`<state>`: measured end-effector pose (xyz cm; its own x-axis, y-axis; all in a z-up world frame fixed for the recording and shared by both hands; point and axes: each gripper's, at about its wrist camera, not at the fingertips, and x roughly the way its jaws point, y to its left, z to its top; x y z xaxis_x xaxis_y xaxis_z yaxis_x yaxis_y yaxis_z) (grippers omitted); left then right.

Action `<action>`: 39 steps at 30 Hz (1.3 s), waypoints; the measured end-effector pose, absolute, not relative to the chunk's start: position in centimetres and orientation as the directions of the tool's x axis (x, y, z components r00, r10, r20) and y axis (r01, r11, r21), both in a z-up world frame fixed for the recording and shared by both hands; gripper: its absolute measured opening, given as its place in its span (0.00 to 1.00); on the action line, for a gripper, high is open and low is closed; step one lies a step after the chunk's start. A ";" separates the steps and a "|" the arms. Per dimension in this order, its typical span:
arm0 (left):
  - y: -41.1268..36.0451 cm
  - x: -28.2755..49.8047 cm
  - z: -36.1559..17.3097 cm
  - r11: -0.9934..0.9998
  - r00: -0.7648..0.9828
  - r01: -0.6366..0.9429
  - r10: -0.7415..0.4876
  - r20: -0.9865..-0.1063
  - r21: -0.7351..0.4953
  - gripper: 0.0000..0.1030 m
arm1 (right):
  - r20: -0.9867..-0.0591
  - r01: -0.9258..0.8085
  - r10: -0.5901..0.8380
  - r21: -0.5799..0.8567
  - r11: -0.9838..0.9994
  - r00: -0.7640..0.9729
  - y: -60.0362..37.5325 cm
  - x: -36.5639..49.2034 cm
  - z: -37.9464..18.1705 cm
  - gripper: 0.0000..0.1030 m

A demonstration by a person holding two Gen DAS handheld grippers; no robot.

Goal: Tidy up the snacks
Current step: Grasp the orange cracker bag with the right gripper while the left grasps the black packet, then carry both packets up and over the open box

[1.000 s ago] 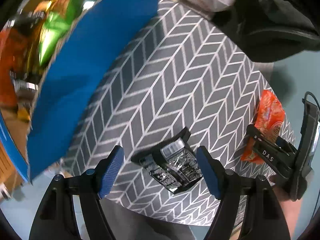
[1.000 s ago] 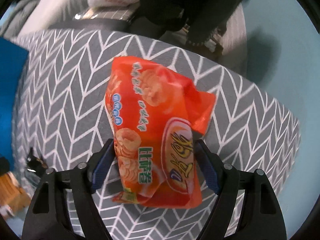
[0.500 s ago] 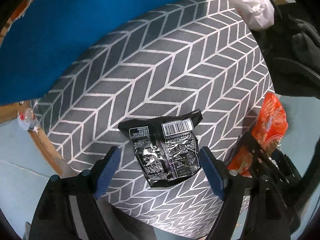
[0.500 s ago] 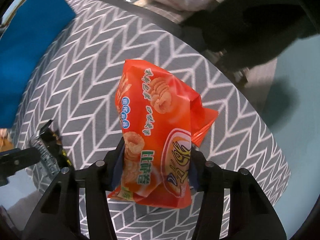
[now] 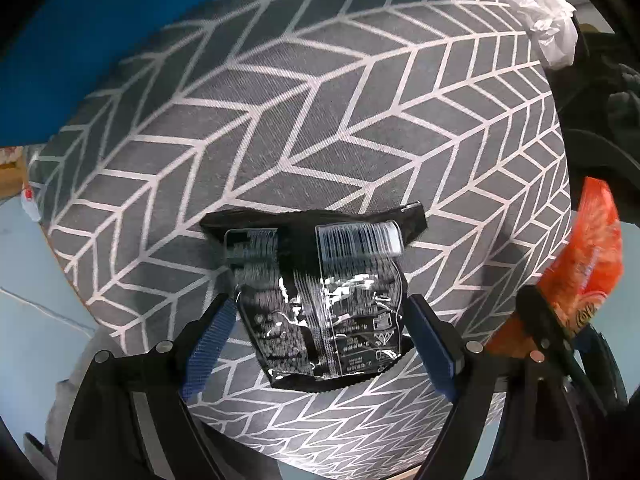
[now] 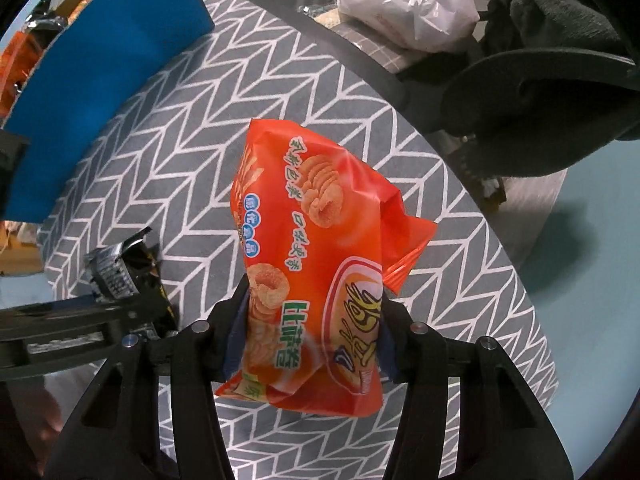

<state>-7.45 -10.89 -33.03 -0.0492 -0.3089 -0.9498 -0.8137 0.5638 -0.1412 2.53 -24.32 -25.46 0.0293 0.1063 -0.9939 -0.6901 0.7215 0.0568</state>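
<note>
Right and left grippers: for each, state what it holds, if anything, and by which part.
The right gripper pinches the orange snack bag across its lower end. The left gripper holds nothing: its jaws are opening around the black snack packet on the patterned cloth.

a black snack packet (image 5: pixel 320 304), shiny and crinkled with a white barcode near its top edge, lies flat at the lower centre of the left wrist view. an orange snack bag (image 6: pixel 316 264) printed with ring-shaped crisps stands upright at the centre of the right wrist view, its lower half pinched.
</note>
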 end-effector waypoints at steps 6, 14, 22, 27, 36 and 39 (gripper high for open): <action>-10.4 -7.4 -32.3 0.607 -0.035 -0.781 -0.278 -0.960 -0.147 0.72 | -0.992 -0.683 0.121 0.065 0.727 0.034 -24.8 2.8 -24.7 0.51; -9.7 -7.0 -31.5 0.710 -0.078 -0.694 -0.243 -0.967 -0.122 0.58 | -0.990 -0.650 0.138 0.085 0.755 0.030 -25.5 2.2 -23.9 0.51; -9.1 -5.3 -28.0 0.796 -0.074 -0.589 -0.224 -0.972 -0.139 0.58 | -0.989 -0.597 0.146 0.106 0.796 0.020 -26.3 1.1 -23.3 0.51; -8.4 -4.9 -24.5 0.852 -0.029 -0.505 -0.175 -0.984 -0.137 0.58 | -0.987 -0.550 0.158 0.118 0.827 0.026 -26.8 0.3 -22.0 0.51; -6.6 -5.0 -18.4 0.922 0.091 -0.372 -0.077 -0.993 -0.106 0.58 | -0.981 -0.493 0.182 0.127 0.861 0.066 -26.7 -0.5 -18.3 0.51; -6.0 -4.9 -16.8 0.936 0.131 -0.339 -0.052 -0.990 -0.094 0.58 | -0.979 -0.483 0.187 0.125 0.867 0.083 -26.3 -0.7 -16.9 0.51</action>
